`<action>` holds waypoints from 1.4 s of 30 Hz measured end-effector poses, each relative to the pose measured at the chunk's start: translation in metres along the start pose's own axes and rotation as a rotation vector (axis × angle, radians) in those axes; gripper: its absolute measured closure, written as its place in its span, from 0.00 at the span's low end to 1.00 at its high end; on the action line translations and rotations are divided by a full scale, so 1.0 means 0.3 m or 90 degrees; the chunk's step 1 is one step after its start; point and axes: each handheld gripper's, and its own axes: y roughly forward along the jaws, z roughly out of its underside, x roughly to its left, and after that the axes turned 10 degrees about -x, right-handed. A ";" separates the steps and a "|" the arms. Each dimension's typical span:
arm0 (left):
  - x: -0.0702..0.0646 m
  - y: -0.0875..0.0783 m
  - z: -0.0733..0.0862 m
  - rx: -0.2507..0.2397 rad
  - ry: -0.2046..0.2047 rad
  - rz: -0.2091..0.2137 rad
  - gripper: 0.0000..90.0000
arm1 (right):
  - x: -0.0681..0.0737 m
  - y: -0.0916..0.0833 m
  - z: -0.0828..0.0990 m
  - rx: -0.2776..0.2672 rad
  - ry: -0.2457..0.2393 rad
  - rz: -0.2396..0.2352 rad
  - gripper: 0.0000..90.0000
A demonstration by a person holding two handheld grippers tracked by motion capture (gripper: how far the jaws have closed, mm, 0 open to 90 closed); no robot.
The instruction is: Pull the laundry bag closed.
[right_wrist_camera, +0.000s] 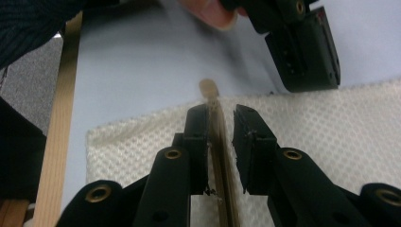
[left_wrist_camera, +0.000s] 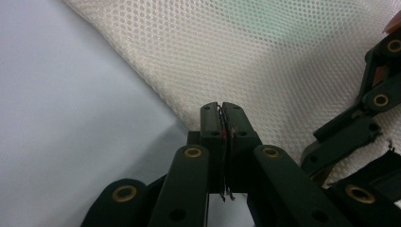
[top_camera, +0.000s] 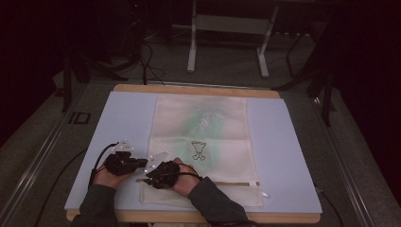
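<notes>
A cream mesh bag (top_camera: pixel 201 132) with a small printed figure lies flat on the blue mat (top_camera: pixel 123 118). Its zipper (top_camera: pixel 231 183) runs along the near end. My left gripper (top_camera: pixel 141 163) is at the bag's left edge, and in the left gripper view its jaws (left_wrist_camera: pixel 221 106) are pressed together at the border of the mesh (left_wrist_camera: pixel 283 56). My right gripper (top_camera: pixel 143 178) sits just beside it at the near left corner. In the right gripper view it (right_wrist_camera: pixel 220 113) stands open, and the tan zipper pull (right_wrist_camera: pixel 209 90) lies between its jaws, against the left one.
The mat rests on a wooden table whose edge (right_wrist_camera: pixel 59 142) runs close to the hands. White table legs (top_camera: pixel 191 47) and cables stand on the floor beyond. The right gripper's linkage (left_wrist_camera: pixel 364 127) crowds the left gripper's right side.
</notes>
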 end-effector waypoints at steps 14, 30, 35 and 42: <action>0.007 -0.005 0.003 -0.005 -0.009 -0.002 0.98 | 0.001 0.068 -0.045 0.004 -0.009 -0.014 0.85; 0.013 -0.012 0.003 -0.011 -0.015 -0.002 0.98 | -0.001 0.123 -0.059 0.022 0.001 -0.013 0.90; 0.016 -0.015 0.003 -0.015 -0.019 -0.004 0.98 | 0.007 0.123 -0.059 0.014 -0.013 -0.007 0.90; 0.023 -0.026 0.003 -0.024 -0.025 -0.006 0.98 | -0.002 0.095 -0.068 -0.020 -0.005 -0.015 0.90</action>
